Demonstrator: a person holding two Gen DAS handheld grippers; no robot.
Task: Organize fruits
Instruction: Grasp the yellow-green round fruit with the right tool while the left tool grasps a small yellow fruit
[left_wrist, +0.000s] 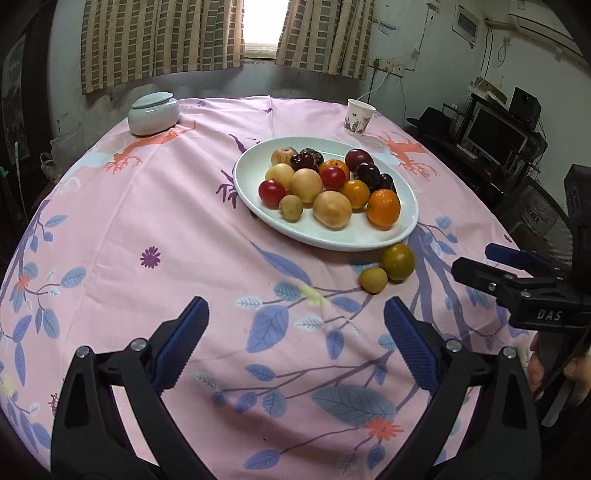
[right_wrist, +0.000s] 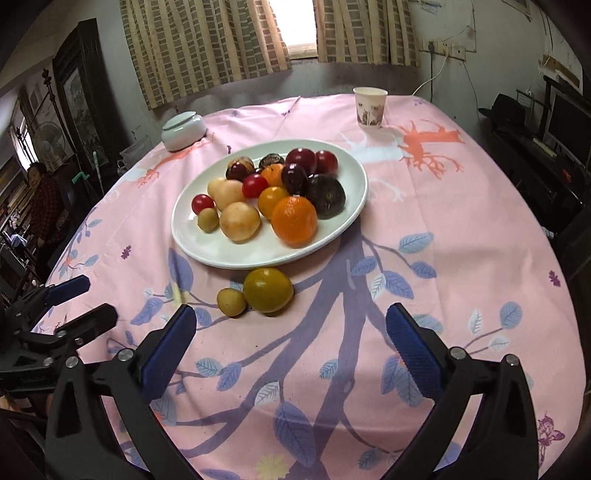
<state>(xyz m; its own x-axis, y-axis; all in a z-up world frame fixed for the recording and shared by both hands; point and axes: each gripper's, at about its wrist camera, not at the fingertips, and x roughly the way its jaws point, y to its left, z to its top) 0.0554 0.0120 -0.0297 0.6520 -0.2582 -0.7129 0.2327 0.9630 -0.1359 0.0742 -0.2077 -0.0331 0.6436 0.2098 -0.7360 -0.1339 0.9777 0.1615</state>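
A white oval plate (left_wrist: 258, 218) (right_wrist: 192, 247) holds several fruits: an orange (left_wrist: 383, 207) (right_wrist: 294, 220), yellow pears, red tomatoes, dark plums. Two fruits lie on the cloth just in front of the plate: a green-yellow round fruit (left_wrist: 398, 261) (right_wrist: 268, 290) and a small yellow-green one (left_wrist: 373, 280) (right_wrist: 231, 301), touching each other. My left gripper (left_wrist: 295, 343) is open and empty, above the cloth, left of the loose fruits. My right gripper (right_wrist: 291, 343) is open and empty, just short of the two loose fruits; it also shows in the left wrist view (left_wrist: 476, 264).
The round table has a pink leaf-print cloth (left_wrist: 147, 206) (right_wrist: 461, 240). A pale lidded jar (left_wrist: 153, 113) (right_wrist: 183, 132) stands at the far left, a paper cup (left_wrist: 359, 117) (right_wrist: 369, 107) at the far right. Shelves with a monitor (left_wrist: 495, 136) stand right of the table.
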